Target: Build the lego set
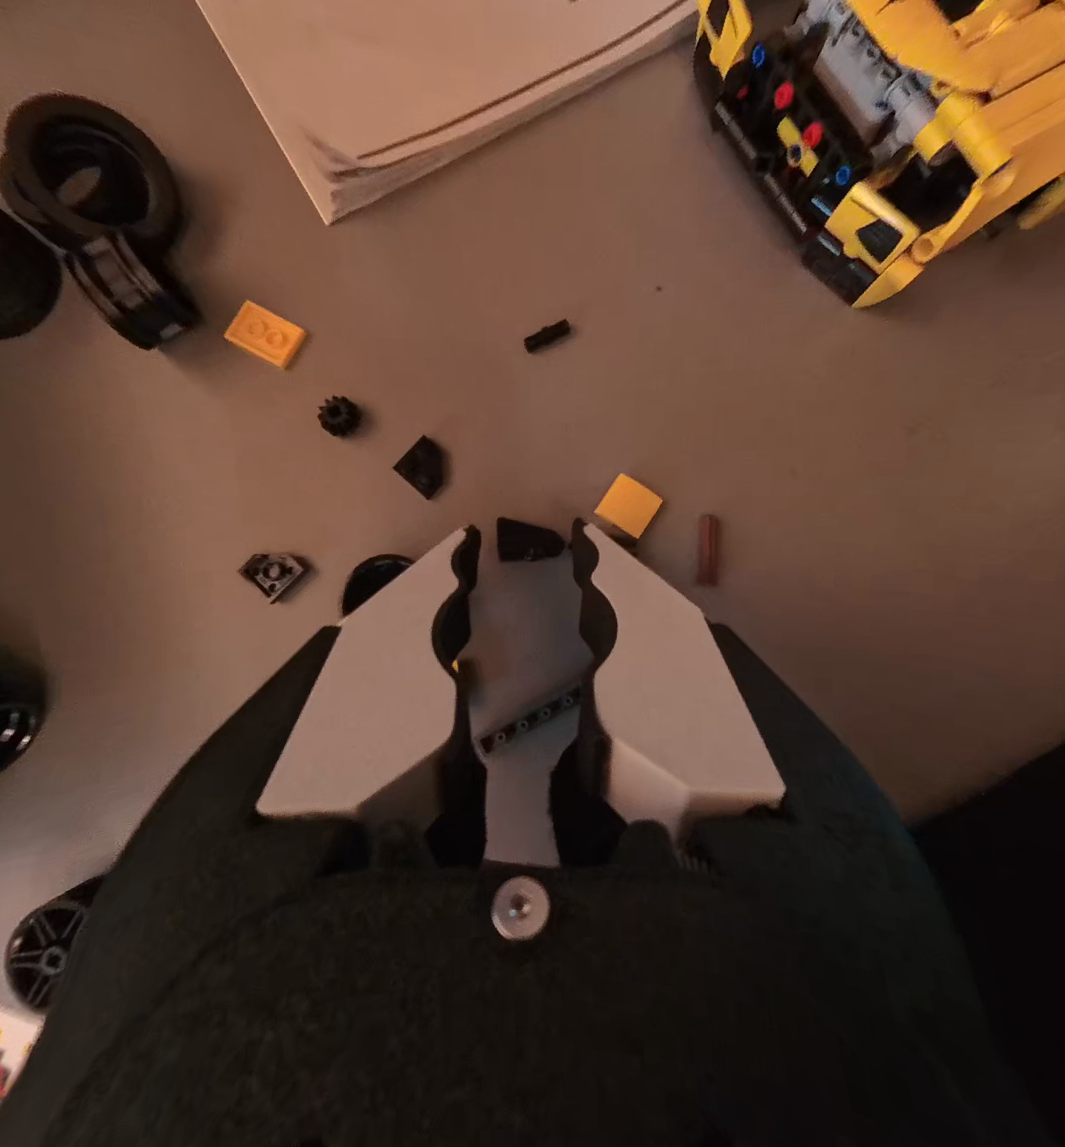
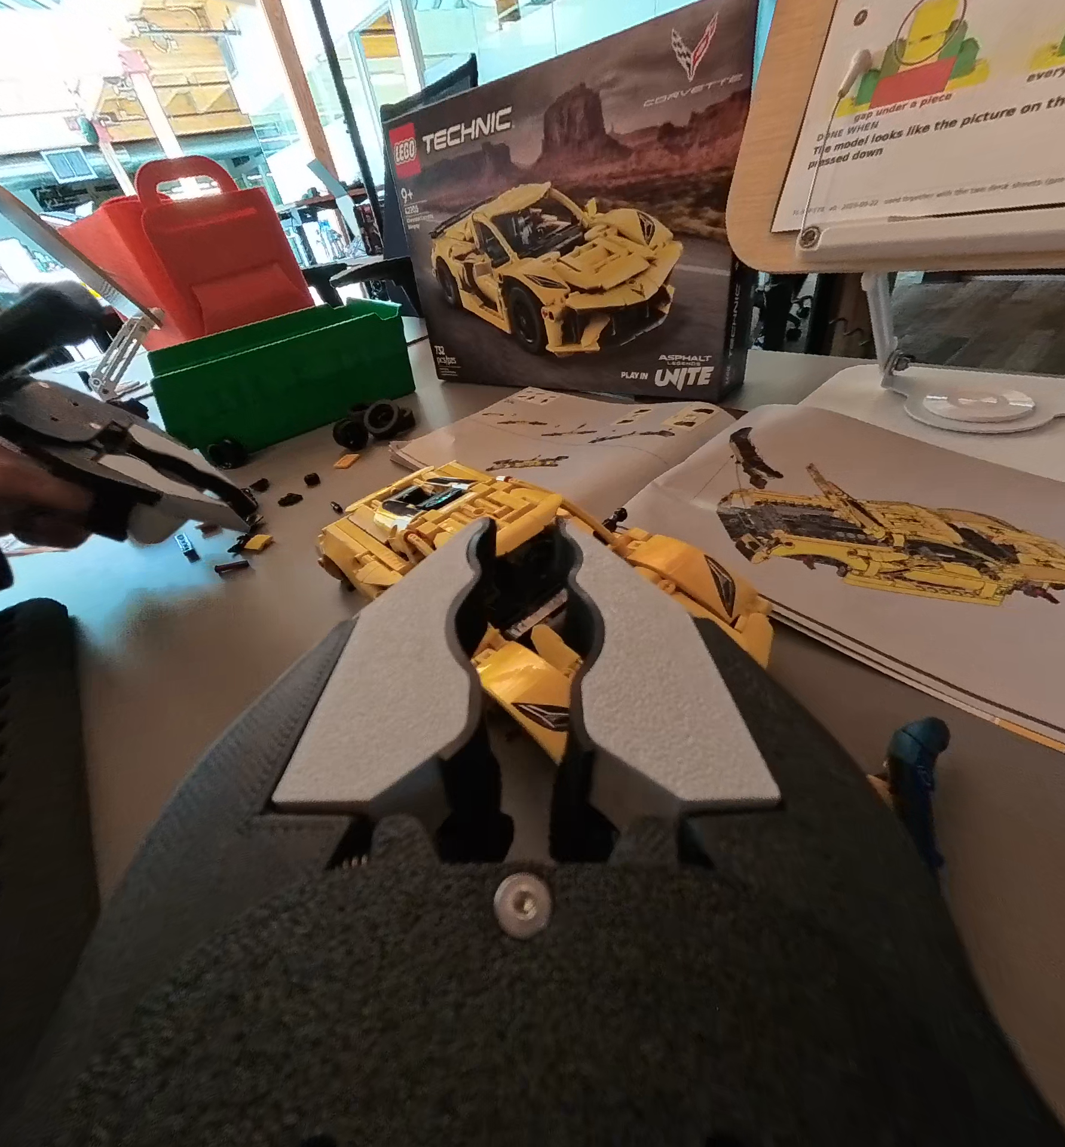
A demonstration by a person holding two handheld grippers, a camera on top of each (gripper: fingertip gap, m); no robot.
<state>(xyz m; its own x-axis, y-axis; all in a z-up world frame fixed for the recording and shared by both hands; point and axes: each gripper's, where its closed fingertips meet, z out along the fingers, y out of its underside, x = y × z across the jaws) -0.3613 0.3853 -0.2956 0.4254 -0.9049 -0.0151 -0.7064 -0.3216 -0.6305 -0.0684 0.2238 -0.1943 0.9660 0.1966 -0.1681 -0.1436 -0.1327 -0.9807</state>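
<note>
Our left gripper (image 1: 525, 535) hangs part-open above a small black wedge piece (image 1: 527, 540) on the grey table (image 1: 766, 434), a yellow tile (image 1: 628, 504) just beside it. Our right gripper (image 2: 525, 541), fingers narrowly parted and gripping nothing we can see, hovers over the yellow Lego car (image 2: 673, 558). Beyond lie the open instruction booklet (image 2: 890, 496) and the set's box (image 2: 580, 217).

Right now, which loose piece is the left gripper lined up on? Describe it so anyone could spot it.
Start at the yellow car model, then come down to the left gripper. Between its open fingertips lies a small black wedge piece; the yellow square tile beside it is flat and bright.
</note>
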